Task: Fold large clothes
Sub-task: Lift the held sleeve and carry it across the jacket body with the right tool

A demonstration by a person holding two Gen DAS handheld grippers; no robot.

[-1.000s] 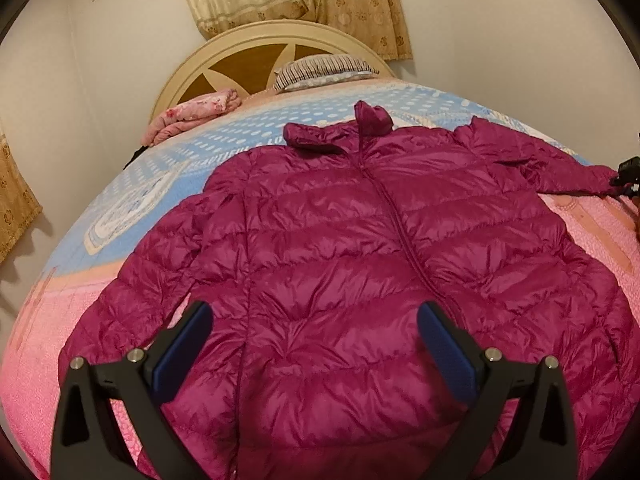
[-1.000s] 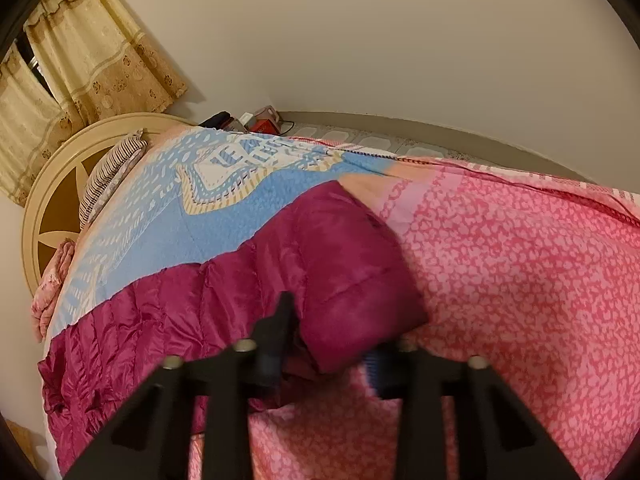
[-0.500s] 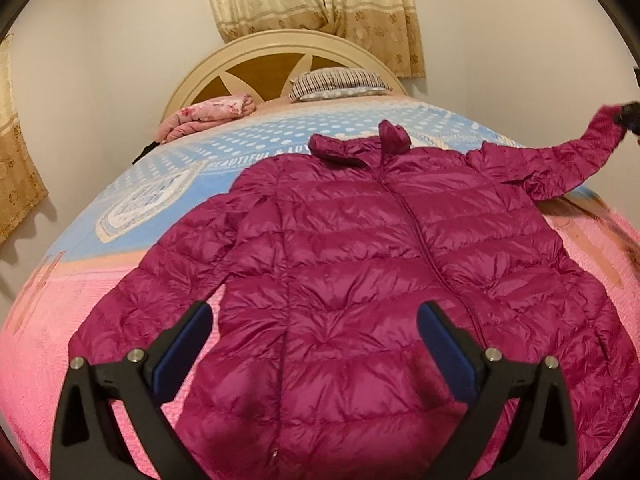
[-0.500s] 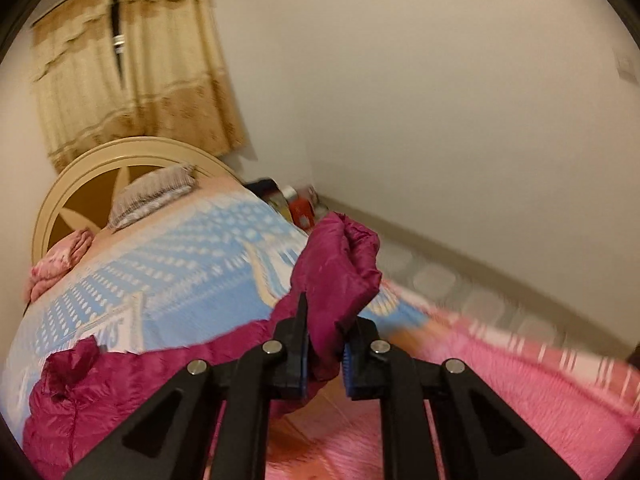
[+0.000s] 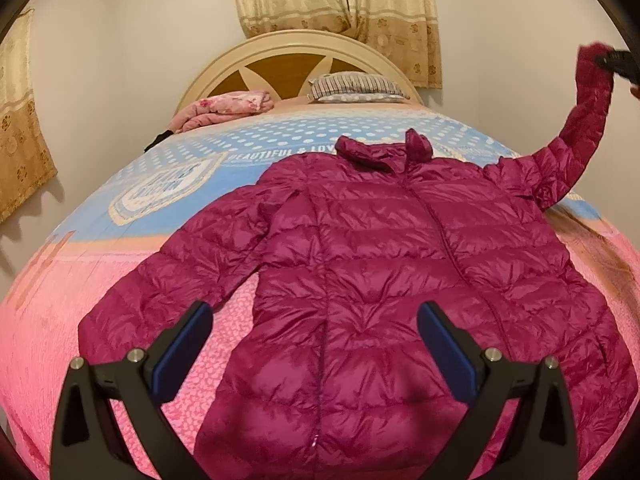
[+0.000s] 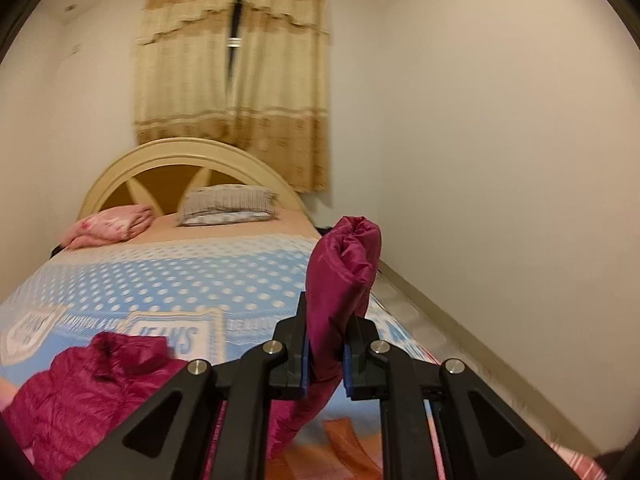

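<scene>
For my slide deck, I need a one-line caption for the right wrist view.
Right gripper clamps the cuff of the magenta puffer jacket's sleeve, lifted above the bed.

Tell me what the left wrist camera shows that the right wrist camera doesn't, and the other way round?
Only the left wrist view shows the whole magenta puffer jacket spread front up on the bed, its other sleeve lying flat, and the left gripper with jaws open and empty.

Only the right wrist view shows the right gripper up close, jaws shut on the raised sleeve cuff, plus the floor strip beside the wall.

Both show the headboard, striped pillow, folded pink blanket and curtains.
</scene>
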